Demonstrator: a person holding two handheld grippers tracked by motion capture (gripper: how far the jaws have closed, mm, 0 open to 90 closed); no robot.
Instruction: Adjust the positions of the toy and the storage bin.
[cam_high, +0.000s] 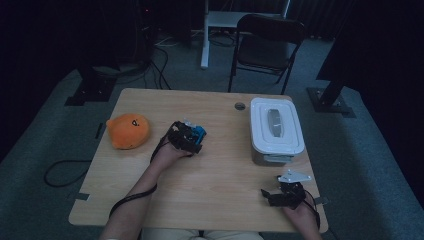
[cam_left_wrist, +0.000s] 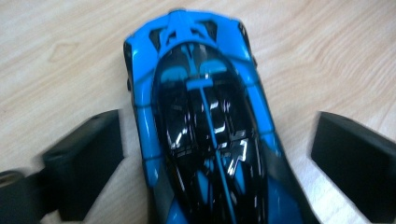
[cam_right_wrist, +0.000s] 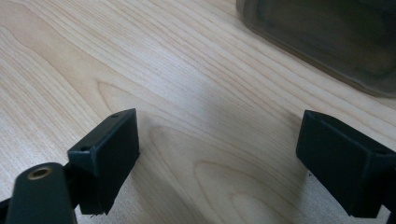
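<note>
Near the middle of the table (cam_high: 150, 200), a little toward its left edge, your left gripper (cam_high: 192, 132) sits over the blue toy car (cam_left_wrist: 205, 135). Your jaws are spread to either side of the car's body and are not yet pressing on it; pale wood shows in the gaps on both flanks. The car rests on the tabletop with its length running straight up between the jaws, so you are already lined up along it.

Judging by the glossy black canopy and the hard blue shell, expect a stiff, light, slick thing that could squirt out under an off-centre pinch. Take it across the flanks near the middle of its length, where the sides look closest to parallel, not at the tapering nose. Whether the wheels roll freely I can't tell from here, so close gently in case it scoots.

Your right gripper (cam_high: 271, 195) rests by the near right corner, jaws wide apart with nothing between them, bare wood beneath. The white-lidded storage box (cam_high: 275, 125) stands beyond it along the right edge, and the orange plush toy (cam_high: 128, 131) lies near the left edge, well apart from the car.
</note>
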